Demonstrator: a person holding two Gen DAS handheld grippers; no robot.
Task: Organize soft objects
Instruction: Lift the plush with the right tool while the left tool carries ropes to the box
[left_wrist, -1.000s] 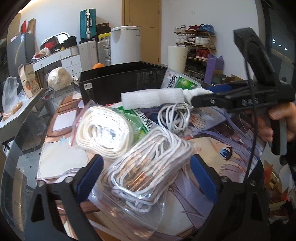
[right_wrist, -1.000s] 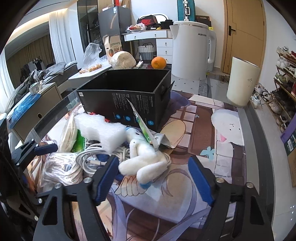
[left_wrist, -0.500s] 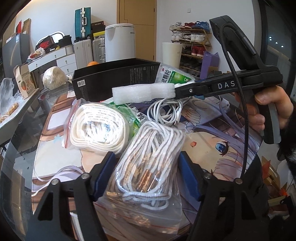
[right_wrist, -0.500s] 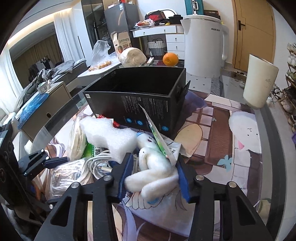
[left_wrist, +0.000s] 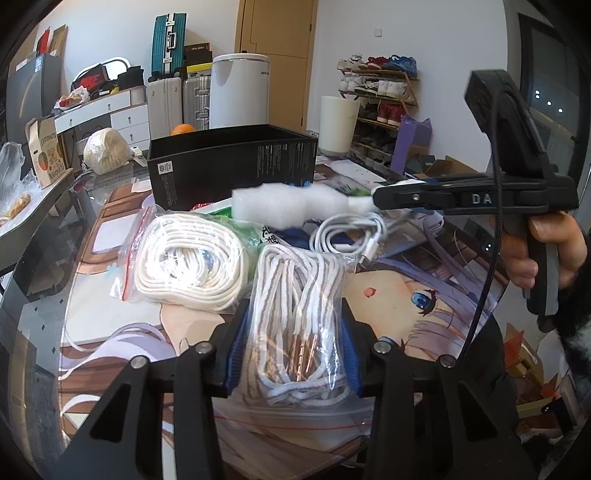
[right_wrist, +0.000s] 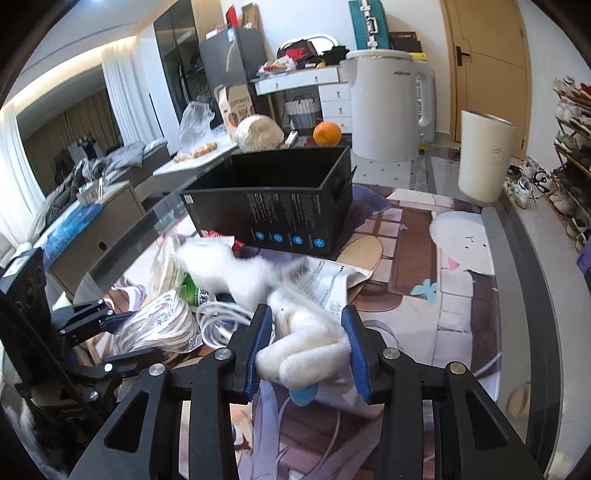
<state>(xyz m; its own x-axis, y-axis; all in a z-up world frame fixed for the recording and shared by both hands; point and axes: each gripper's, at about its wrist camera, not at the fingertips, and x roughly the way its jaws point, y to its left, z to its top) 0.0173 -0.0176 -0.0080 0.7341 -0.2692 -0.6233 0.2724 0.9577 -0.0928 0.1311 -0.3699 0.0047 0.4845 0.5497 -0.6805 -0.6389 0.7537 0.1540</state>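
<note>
on the mat, left jaws clamp the bagged striped cord (left_wrist: 295, 314), right jaws the white plush (right_wrist: 306, 347).

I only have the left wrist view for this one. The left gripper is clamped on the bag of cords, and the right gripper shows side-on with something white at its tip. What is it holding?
Observer: In the right wrist view, the right gripper is shut on a white plush toy, which is squeezed between both blue pads.
Operator: Is the foam piece in that grip too?
Observer: No. The foam piece sits past the fingertips, not between them. It is blurred, so I can't tell if it is attached to the toy.
Operator: And the black box, what's in it?
Observer: The black box is open on top. The part of the inside I can see looks empty.
</note>
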